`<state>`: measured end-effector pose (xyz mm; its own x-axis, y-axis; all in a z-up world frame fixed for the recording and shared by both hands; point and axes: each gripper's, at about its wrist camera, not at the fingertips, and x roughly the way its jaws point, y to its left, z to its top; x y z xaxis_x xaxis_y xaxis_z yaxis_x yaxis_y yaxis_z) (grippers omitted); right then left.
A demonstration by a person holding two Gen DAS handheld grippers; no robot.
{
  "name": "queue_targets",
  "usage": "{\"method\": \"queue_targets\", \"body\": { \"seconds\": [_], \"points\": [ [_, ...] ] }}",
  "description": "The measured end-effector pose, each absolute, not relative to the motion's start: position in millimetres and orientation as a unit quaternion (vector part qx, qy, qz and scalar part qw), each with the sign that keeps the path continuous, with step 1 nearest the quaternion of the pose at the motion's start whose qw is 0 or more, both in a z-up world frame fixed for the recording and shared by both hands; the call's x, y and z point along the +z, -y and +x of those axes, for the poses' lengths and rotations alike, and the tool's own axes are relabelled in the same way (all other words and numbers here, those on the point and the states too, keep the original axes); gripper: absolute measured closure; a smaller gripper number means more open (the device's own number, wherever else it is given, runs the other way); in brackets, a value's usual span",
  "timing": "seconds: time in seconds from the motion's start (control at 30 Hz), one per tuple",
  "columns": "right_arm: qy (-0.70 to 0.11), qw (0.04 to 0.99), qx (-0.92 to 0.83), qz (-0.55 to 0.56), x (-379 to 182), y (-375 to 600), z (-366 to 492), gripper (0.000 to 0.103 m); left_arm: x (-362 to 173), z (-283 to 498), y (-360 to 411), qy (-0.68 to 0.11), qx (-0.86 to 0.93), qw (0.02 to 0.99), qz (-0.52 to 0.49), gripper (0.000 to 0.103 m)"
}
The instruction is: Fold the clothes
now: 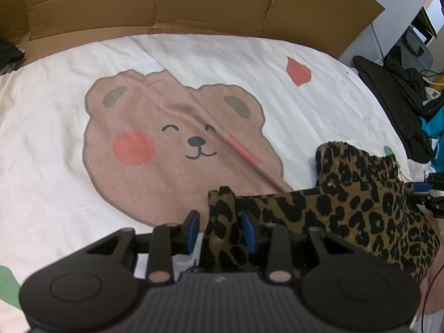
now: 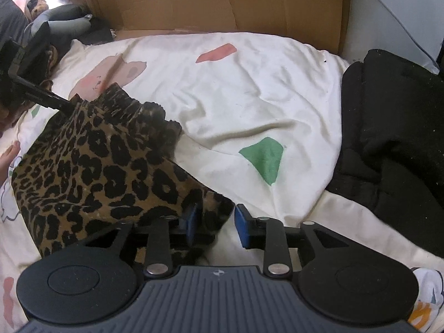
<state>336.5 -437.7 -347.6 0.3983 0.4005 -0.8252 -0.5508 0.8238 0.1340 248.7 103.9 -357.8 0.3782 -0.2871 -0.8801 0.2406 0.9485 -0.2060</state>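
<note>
In the left wrist view, the left tool [image 1: 220,230] has a bunched fold of the leopard-print garment [image 1: 347,208] standing between its blue pads [image 1: 247,231]. The right pad touches the cloth, but a sliver of gap shows at the left pad, so I cannot tell whether the grip is firm. From there the garment stretches toward the right edge of the bed, where its ribbed hem rises in a hump.

In the right wrist view, the right tool [image 2: 216,223] is spread wide. Its left pad [image 2: 191,223] lies against a corner of the garment [image 2: 91,166], while its right pad hangs over bare sheet, holding nothing. The cloth slopes away to the left, up to the left tool [image 2: 59,101] at its far end.

Beyond the garment, the white bedsheet [image 1: 55,152] carries a large printed bear face [image 1: 166,144] in the middle, plus red and green shapes. A black garment [image 2: 394,127] is heaped along the bed's right edge. A cardboard sheet [image 1: 194,0] stands along the far edge.
</note>
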Motion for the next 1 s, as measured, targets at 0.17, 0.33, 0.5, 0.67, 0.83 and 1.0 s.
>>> {"method": "queue_targets", "body": {
  "seconds": [0.17,0.33,0.5,0.67,0.83,1.0],
  "points": [
    [-0.475,0.829,0.288,-0.071,-352.2,438.9,338.8,0.065,-358.2,249.0,-103.1,-0.535,-0.159,0.83,-0.021,0.065],
    [-0.492,0.817,0.298,-0.03,-362.0,445.6,350.9,0.061,-358.6,249.2,-102.3,-0.535,-0.16,0.829,-0.02,0.064],
    [-0.491,0.814,0.31,-0.029,-364.4,445.8,353.7,0.062,-359.2,249.4,-100.8,-0.535,-0.16,0.83,-0.018,0.062],
    [-0.49,0.812,0.313,-0.036,-359.2,443.2,352.3,0.08,-359.1,250.2,-100.3,-0.534,-0.159,0.83,-0.017,0.061],
    [-0.479,0.812,0.323,-0.084,-348.3,433.0,343.7,0.093,-358.8,250.7,-99.6,-0.533,-0.16,0.831,-0.013,0.059],
    [-0.469,0.816,0.326,-0.09,-335.2,434.7,340.4,0.094,-358.2,251.3,-98.9,-0.531,-0.162,0.832,-0.006,0.053]
  ]
}}
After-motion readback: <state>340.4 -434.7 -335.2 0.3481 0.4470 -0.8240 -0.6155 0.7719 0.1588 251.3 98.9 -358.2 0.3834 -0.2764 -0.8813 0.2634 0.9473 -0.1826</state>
